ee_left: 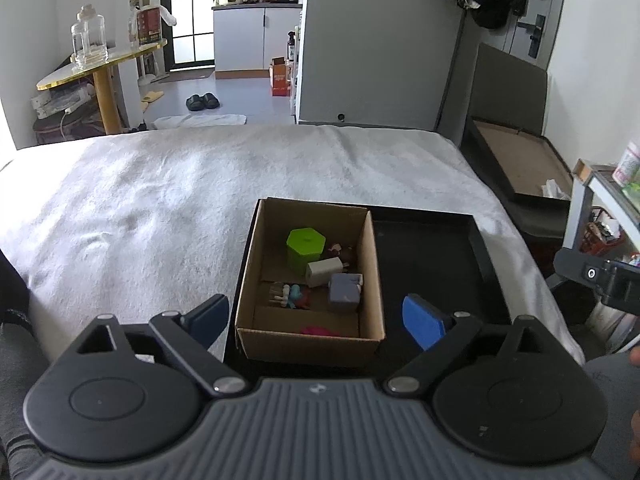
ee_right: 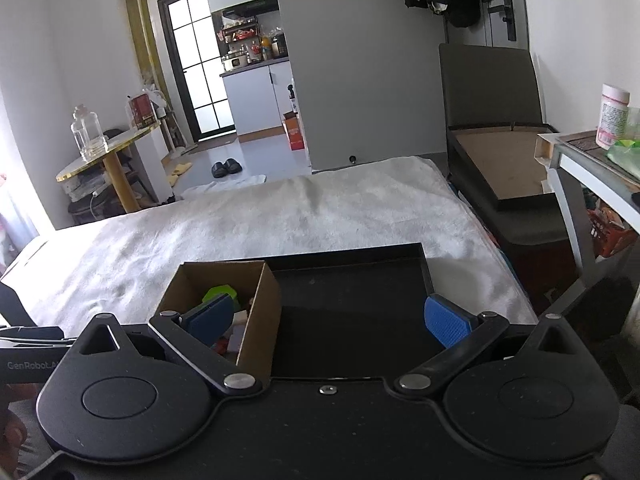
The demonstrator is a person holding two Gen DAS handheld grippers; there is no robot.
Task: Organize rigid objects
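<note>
A brown cardboard box (ee_left: 370, 276) stands in the left part of a black tray (ee_left: 478, 240) on a white-covered bed. Inside lie a green hexagonal container (ee_left: 306, 246), a white block (ee_left: 323, 272), a grey block (ee_left: 344, 292), small figurines (ee_left: 288, 296) and something pink (ee_left: 318, 331). My left gripper (ee_left: 316, 320) hangs above the box's near side, open, nothing between its blue pads. In the right wrist view my right gripper (ee_right: 328, 320) is open over the tray (ee_right: 426, 264), its left pad in front of the box (ee_right: 262, 304); the green container (ee_right: 216, 293) peeks out.
The white blanket (ee_left: 160, 208) spreads left and beyond the tray. A dark chair with a cardboard sheet (ee_left: 520, 160) stands to the right, beside a shelf with a pink-lidded jar (ee_right: 614, 114). A gold-edged side table with glass jars (ee_left: 90, 46) is at far left.
</note>
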